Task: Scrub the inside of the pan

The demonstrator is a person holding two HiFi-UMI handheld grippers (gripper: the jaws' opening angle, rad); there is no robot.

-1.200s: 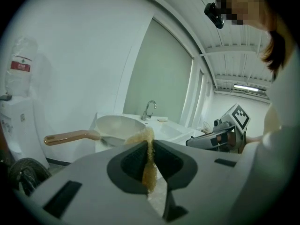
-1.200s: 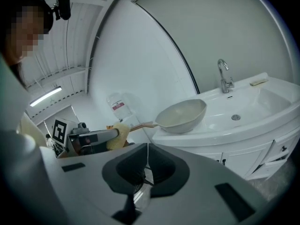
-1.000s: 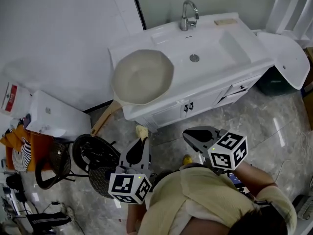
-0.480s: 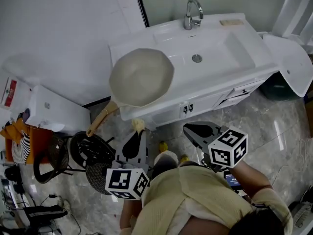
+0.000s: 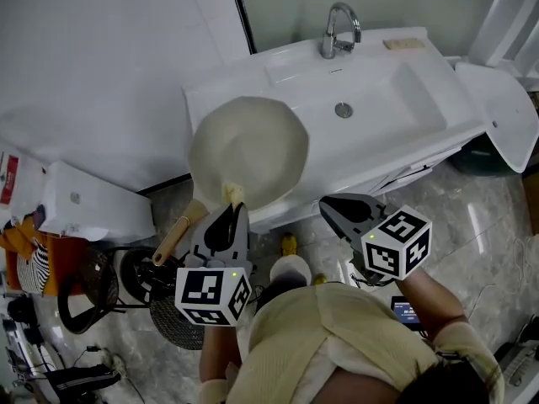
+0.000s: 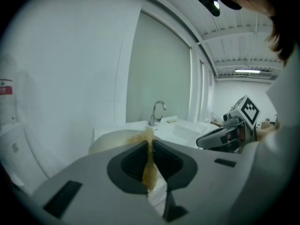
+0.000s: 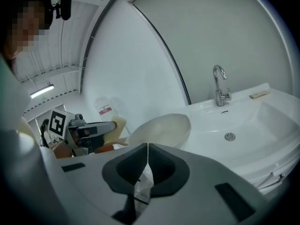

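Item: pan [image 5: 248, 150], cream-coloured, wide and shallow, with a pale wooden handle [image 5: 178, 230].
Location: on the left end of the white desk [image 5: 210, 99], beside the sink [image 5: 404, 99]. Its near rim overhangs the desk's front edge. The handle sticks out past the edge, slanting down towards my left side.
Inside of pan: open side up and bare. I see no water or soap in it, and any soiling is too faint for me to make out.
Left tongs [image 5: 233, 209]: clenched on a yellowish-brown sponge [image 5: 232, 194], with its tip poking out past the jaws. They hang just short of the pan's near rim, not touching it.
Right tongs [image 5: 330, 207]: clenched, jaws together. I can make out nothing gripped between them. They sit in front of the desk, apart from the pan.
Sponge, handling: soft and light, I judge. It will squash under pressure, so I must press through it, not just brush.
Pan, handling: stiff and probably fairly heavy, with a smooth coating that is likely slippery. Because it overhangs, I judge it could tip or slide off once I push down.
Where to take hold: the wooden handle, near where it joins the bowl. It looks the least slippery part and gives me leverage to steady the pan.
Other fittings: tap [image 5: 337, 28] at the back of the sink, well apart from the pan.
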